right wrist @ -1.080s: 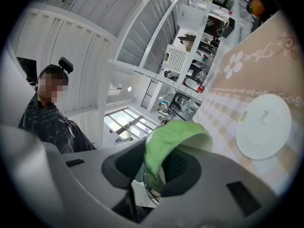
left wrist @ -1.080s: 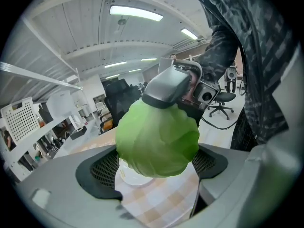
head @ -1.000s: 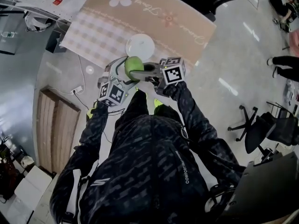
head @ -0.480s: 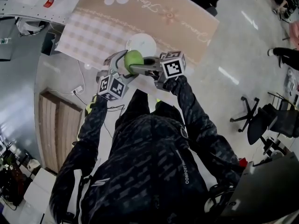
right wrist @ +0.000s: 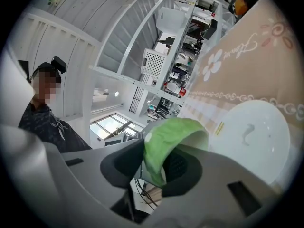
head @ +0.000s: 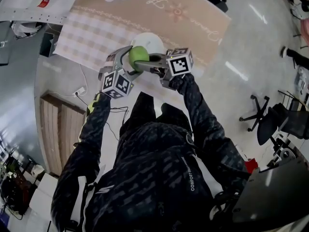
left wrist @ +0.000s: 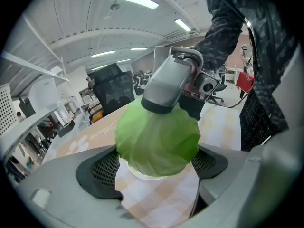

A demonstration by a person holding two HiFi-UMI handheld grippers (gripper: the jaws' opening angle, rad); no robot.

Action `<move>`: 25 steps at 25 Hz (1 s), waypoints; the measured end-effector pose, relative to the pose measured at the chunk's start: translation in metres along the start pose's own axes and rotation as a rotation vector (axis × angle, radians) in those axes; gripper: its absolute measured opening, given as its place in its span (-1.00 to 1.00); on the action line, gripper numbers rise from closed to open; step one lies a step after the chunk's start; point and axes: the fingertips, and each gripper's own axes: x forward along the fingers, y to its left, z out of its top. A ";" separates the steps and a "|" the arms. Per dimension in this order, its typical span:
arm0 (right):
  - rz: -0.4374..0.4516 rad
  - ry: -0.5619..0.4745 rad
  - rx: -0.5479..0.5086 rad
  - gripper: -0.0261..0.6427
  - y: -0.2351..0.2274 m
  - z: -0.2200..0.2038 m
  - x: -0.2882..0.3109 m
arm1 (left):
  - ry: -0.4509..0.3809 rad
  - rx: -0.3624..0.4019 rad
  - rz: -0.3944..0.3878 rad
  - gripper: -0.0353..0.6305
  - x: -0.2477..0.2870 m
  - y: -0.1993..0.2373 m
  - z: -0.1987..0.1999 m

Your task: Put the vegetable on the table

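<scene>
Table [head: 193,13]: one plate [head: 153,39], one cabbage [head: 138,55]

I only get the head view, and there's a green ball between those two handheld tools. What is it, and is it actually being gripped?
Observer: The left gripper view shows a leafy cabbage, with the left gripper pressing a pad against each side of it.
Operator: And the other tool?
Observer: In the right gripper view, the right gripper pinches only a leaf at the cabbage's edge, not the whole head.
Operator: Is there anything on that white dish behind it?
Observer: The right gripper view shows the plate bare on the flowered tablecloth, with only a small yellow sticker at its rim.
</scene>
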 end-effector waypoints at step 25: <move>-0.195 0.116 -0.026 -0.17 -0.067 -0.008 -0.011 | 0.138 0.047 -0.079 0.49 0.041 0.012 -0.027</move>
